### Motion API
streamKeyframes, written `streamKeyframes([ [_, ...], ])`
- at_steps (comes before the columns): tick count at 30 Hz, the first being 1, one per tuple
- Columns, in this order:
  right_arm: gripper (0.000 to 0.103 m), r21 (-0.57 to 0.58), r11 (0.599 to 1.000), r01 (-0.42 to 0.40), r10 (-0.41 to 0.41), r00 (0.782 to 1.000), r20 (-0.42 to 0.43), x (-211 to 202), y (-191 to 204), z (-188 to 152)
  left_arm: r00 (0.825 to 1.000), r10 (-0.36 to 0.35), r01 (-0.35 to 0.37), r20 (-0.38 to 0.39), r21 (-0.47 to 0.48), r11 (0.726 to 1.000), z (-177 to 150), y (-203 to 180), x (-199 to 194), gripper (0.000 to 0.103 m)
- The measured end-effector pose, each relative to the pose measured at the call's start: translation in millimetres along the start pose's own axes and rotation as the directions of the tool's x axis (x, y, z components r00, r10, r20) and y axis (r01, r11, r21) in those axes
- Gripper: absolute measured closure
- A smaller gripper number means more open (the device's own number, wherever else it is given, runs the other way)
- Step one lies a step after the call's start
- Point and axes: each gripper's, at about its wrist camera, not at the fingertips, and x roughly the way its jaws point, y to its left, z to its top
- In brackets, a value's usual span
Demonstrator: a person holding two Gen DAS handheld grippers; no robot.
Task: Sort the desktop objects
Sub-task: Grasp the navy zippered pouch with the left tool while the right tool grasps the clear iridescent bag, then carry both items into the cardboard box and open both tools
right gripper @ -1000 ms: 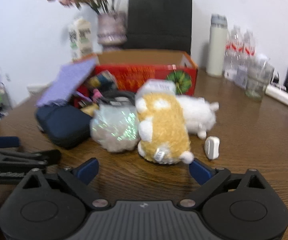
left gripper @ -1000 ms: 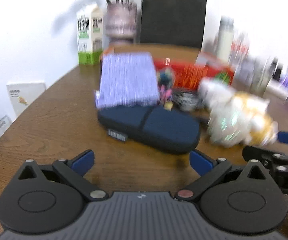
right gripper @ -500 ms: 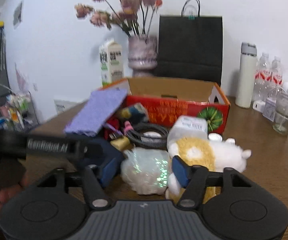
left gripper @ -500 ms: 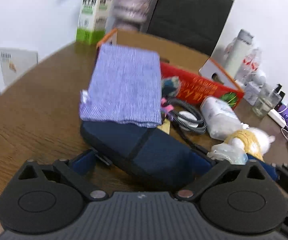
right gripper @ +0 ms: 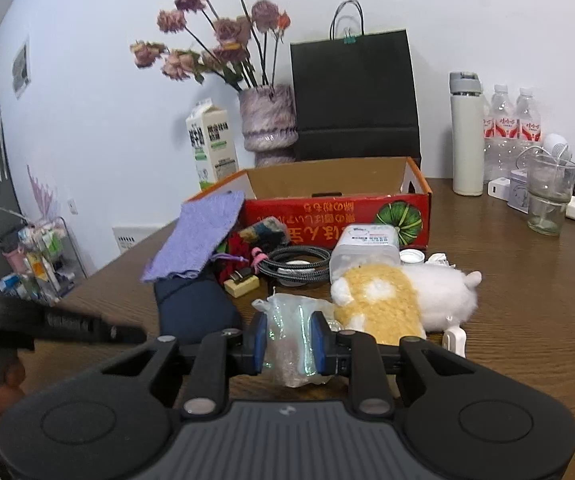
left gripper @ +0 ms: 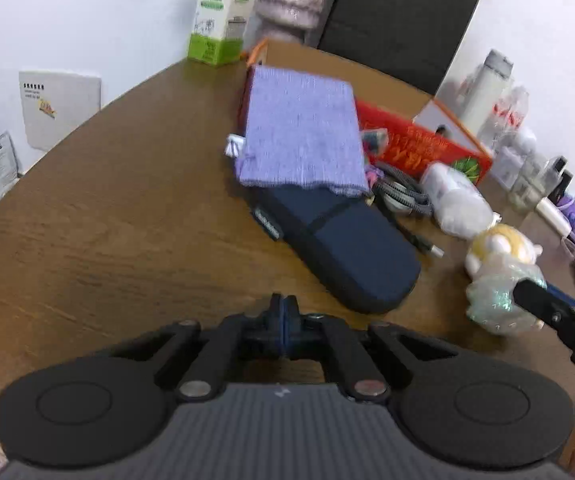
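My right gripper (right gripper: 287, 340) is shut on a crinkly clear plastic bag (right gripper: 287, 320), with a yellow and white plush toy (right gripper: 383, 300) just to its right. My left gripper (left gripper: 284, 320) is shut and empty above bare table, near the end of a navy zip case (left gripper: 339, 236). A purple knitted cloth (left gripper: 303, 136) leans on the case and on the red cardboard box (right gripper: 339, 208). The bag also shows in the left wrist view (left gripper: 491, 296), held by the right gripper (left gripper: 527, 292). A coiled grey cable (right gripper: 299, 266) and a white plastic jar (right gripper: 367, 244) lie before the box.
A milk carton (right gripper: 211, 140), a vase of dried flowers (right gripper: 267, 124) and a black paper bag (right gripper: 355, 96) stand behind the box. A white flask (right gripper: 467, 132), water bottles (right gripper: 511, 124) and a glass (right gripper: 547, 196) stand at the right. A small white object (right gripper: 455, 340) lies by the plush.
My right gripper moved forward and closed on the plastic bag. My left gripper closed empty and drew back from the navy case.
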Motion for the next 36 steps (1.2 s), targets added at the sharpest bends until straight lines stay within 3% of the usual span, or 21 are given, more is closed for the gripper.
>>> streamKeyframes([
  [1,0.081,0.001,1.0,-0.005,0.005,1.0,0.007,-2.0,0.4,0.7,1.0,-0.012,0.012,0.017,-0.021,1.0,1.9,-0.5,-0.8,0.077],
  [3,0.081,0.004,1.0,-0.004,0.003,1.0,0.021,-3.3,2.5,2.1,0.996,-0.055,0.058,0.068,-0.041,0.997,9.5,-9.0,0.4,0.003],
  [4,0.081,0.005,1.0,-0.001,0.001,1.0,0.024,-3.2,3.3,3.0,0.993,-0.047,0.053,0.108,-0.054,0.997,14.8,-14.9,2.8,0.0],
  [6,0.08,0.005,1.0,-0.001,0.001,1.0,0.02,-1.7,3.3,3.5,0.993,0.035,-0.026,0.117,-0.08,0.996,29.8,-32.6,17.0,0.0],
  [9,0.08,0.014,1.0,-0.002,0.002,1.0,0.009,-1.1,1.4,2.5,0.995,0.091,-0.089,0.026,-0.09,0.992,49.5,-52.2,49.7,0.002],
  [11,0.08,0.027,1.0,-0.008,0.008,1.0,-0.002,-0.3,-0.7,1.0,0.979,0.204,-0.205,-0.021,-0.049,0.977,50.6,-62.8,67.7,0.021],
  [12,0.08,0.032,0.999,-0.01,0.01,1.0,-0.004,-0.6,-1.2,0.5,0.974,0.225,-0.225,-0.002,-0.015,0.974,48.6,-67.1,67.2,0.023],
  [16,0.08,0.018,1.0,-0.015,0.015,1.0,-0.002,-5.2,-0.3,-2.9,0.99,0.14,-0.139,-0.021,0.058,0.989,26.5,-58.4,37.4,0.03],
  [21,0.081,0.022,0.999,-0.034,0.034,0.999,0.019,-14.6,2.5,-2.7,0.994,0.106,-0.109,0.023,0.181,0.977,-22.7,-43.9,-25.2,0.031],
  [26,0.081,0.036,0.996,-0.081,0.079,0.995,0.056,-21.3,12.5,4.6,0.985,0.08,-0.114,0.151,0.231,0.966,-27.1,-45.5,-66.5,0.031],
  [31,0.081,0.005,0.997,-0.072,0.071,0.992,0.103,-37.0,14.9,27.2,0.964,-0.024,-0.046,0.264,0.254,0.966,18.9,-60.6,-96.5,0.031],
  [34,0.081,0.006,0.998,-0.059,0.058,0.991,0.121,-30.5,5.0,68.2,0.962,-0.045,-0.038,0.27,0.292,0.956,75.5,-72.1,-73.8,0.031],
  [36,0.081,-0.002,0.999,-0.038,0.038,0.993,0.111,-7.0,-7.3,104.2,0.974,-0.052,-0.016,0.22,0.296,0.955,119.7,-76.1,-39.6,0.03],
])
